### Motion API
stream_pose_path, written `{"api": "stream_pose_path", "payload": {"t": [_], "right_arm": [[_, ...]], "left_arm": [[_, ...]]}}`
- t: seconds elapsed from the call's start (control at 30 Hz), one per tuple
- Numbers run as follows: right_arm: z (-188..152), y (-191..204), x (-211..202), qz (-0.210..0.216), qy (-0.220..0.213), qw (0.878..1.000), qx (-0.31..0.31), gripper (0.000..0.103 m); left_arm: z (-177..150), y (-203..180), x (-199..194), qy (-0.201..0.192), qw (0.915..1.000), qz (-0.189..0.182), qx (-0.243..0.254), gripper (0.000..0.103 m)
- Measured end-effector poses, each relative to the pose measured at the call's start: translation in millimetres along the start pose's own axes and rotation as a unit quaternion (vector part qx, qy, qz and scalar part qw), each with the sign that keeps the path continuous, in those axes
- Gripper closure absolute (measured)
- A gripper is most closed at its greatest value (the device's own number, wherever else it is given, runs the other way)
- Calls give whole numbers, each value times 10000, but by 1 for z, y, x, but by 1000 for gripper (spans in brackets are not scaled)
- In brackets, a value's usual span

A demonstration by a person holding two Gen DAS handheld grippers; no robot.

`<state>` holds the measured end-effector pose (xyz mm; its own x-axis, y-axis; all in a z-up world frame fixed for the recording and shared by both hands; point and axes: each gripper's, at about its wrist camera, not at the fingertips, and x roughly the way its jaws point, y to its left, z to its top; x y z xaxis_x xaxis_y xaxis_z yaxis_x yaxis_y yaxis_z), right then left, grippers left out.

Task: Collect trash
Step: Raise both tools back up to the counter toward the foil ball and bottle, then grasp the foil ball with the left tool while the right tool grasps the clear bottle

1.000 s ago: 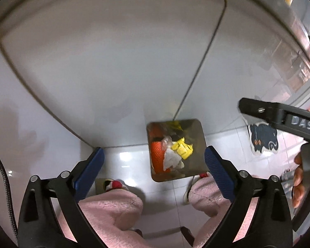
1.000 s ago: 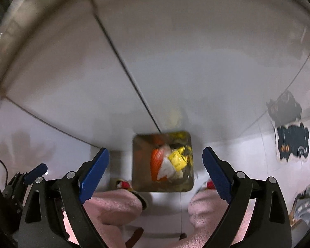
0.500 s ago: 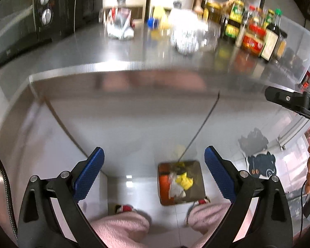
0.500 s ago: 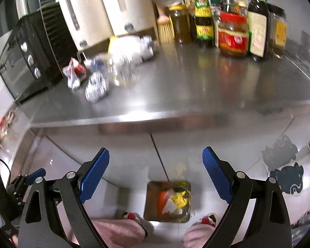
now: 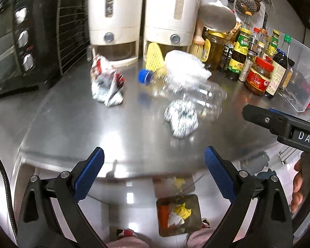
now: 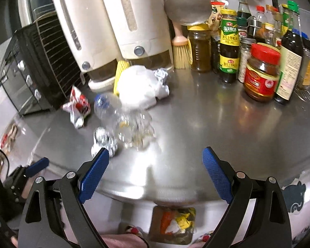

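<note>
Stainless steel countertop (image 5: 76,124) stretches out ahead, shiny and streaked with reflections. Both tools hover at its near edge, holding nothing: the left gripper (image 5: 153,175) has its blue-padded fingers (image 5: 88,173) spread wide, and the right gripper (image 6: 155,173) is spread just as wide.

Trash sits in a loose cluster toward the far middle of the counter. A crumpled ball of silver foil (image 5: 180,118) lies nearest. Just behind it is a clear plastic bottle with a blue cap (image 5: 146,76), lying on its side and blurred. A crumpled white plastic bag (image 5: 184,69) rests beyond the bottle, and a scrunched red-and-silver snack wrapper (image 5: 107,82) lies well to the left.

Behind the trash stand two tall cream dispensers (image 5: 138,18), with a black toaster oven (image 5: 26,35) at far left and a crowd of sauce bottles and jars (image 6: 260,70) at far right.

Down on the floor, below the counter edge, a square open bin (image 5: 178,215) holds orange, white and yellow scraps.
</note>
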<state>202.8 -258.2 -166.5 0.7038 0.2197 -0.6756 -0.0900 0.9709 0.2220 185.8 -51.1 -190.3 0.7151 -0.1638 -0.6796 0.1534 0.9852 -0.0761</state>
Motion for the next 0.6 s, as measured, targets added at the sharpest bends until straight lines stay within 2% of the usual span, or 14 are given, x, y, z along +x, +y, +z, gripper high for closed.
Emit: {"api": "stream_pose_path", "payload": {"t": [0.2, 0.4, 0.5, 0.57, 0.6], "right_arm": [[26, -3, 15, -27, -33, 9999, 92, 11], [41, 0, 32, 30, 38, 10000, 84, 11], [46, 3, 43, 73, 101, 9999, 103, 11], [49, 5, 52, 85, 167, 9998, 100, 11], [50, 7, 58, 96, 220, 9997, 91, 11]], "left_arm": [[22, -13, 34, 157, 9997, -83, 139, 14], [30, -19, 59, 279, 9989, -280, 258, 26], [33, -21, 68, 334, 9984, -342, 314, 35], [35, -18, 73, 381, 9980, -426, 275, 55], [36, -16, 74, 378, 9980, -429, 268, 55]]}}
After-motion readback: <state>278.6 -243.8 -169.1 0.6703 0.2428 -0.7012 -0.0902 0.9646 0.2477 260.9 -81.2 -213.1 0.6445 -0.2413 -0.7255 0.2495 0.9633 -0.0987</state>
